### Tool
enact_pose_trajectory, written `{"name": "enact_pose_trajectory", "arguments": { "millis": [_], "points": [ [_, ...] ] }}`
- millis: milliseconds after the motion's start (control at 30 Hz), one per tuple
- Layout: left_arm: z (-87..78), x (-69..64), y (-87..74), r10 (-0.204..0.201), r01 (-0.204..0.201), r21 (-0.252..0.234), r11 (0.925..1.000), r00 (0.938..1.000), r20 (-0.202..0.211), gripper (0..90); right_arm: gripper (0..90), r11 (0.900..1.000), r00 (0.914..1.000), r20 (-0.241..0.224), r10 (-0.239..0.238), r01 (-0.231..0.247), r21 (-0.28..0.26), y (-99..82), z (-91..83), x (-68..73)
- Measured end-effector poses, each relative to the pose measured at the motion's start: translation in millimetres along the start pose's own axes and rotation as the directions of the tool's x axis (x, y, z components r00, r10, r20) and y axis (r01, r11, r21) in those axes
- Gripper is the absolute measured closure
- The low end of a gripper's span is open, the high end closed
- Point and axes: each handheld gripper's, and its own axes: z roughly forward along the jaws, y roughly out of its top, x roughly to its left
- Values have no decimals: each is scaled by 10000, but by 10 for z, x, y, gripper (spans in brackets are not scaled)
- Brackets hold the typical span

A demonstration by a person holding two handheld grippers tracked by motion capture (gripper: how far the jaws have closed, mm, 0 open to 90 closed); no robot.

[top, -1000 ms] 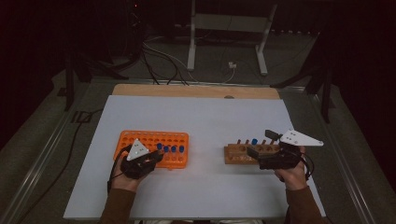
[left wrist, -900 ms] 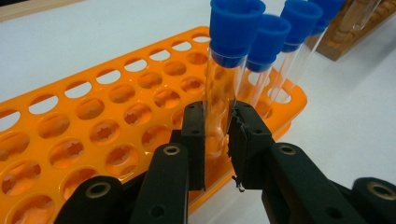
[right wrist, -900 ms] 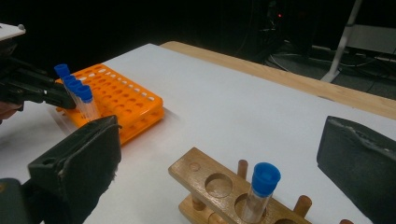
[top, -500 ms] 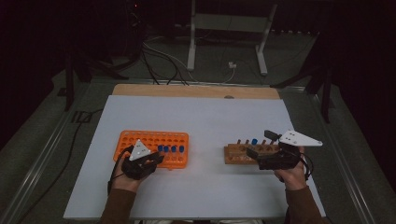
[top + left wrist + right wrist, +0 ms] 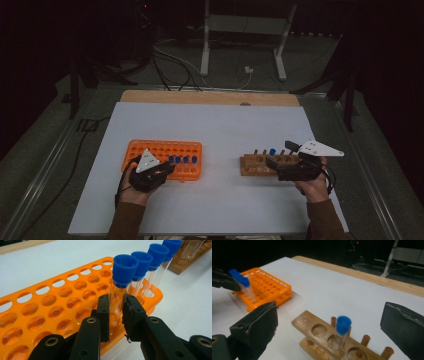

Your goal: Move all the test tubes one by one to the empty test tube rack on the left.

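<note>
Behind gripped tube (image 5: pixel 119 293): 3 blue-capped tubes (image 5: pixel 150 267), wooden rack (image 5: pixel 260 164) well apart.

This looks like a laboratory work room. An orange tube rack (image 5: pixel 165 156) with blue-capped test tubes (image 5: pixel 124 282) and a wooden tube stand (image 5: pixel 260 164) sit on a white table (image 5: pixel 220 125). Behind it, cables (image 5: pixel 175 65) lie on a dark floor beside a metal stand (image 5: pixel 240 30).

Dark room; grey floor (image 5: pixel 45 150); metal stand (image 5: pixel 205 45)
</note>
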Motion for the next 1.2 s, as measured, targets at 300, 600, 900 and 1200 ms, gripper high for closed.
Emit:
{"name": "enact_pose_trajectory", "arguments": {
  "millis": [300,600,900,1200],
  "points": [
    [-10,12,-15,-243,243,-101,9997,9997,40,698,66,9986,9991,422,-6,-16,524,-111,96,-65],
    [-131,64,-8,-803,826,-1106,9904,9965,253,485,260,9965,9988,417,-237,202,817,-198,195,-79],
    [-217,65,-8,-1072,1055,-1704,9797,9942,-9,237,473,9950,9989,426,-188,145,987,-273,255,-116],
    [-285,80,-15,-1237,1132,-1961,9740,9914,-419,100,619,9956,9977,561,-371,321,879,-305,270,-112]
  ]
}}
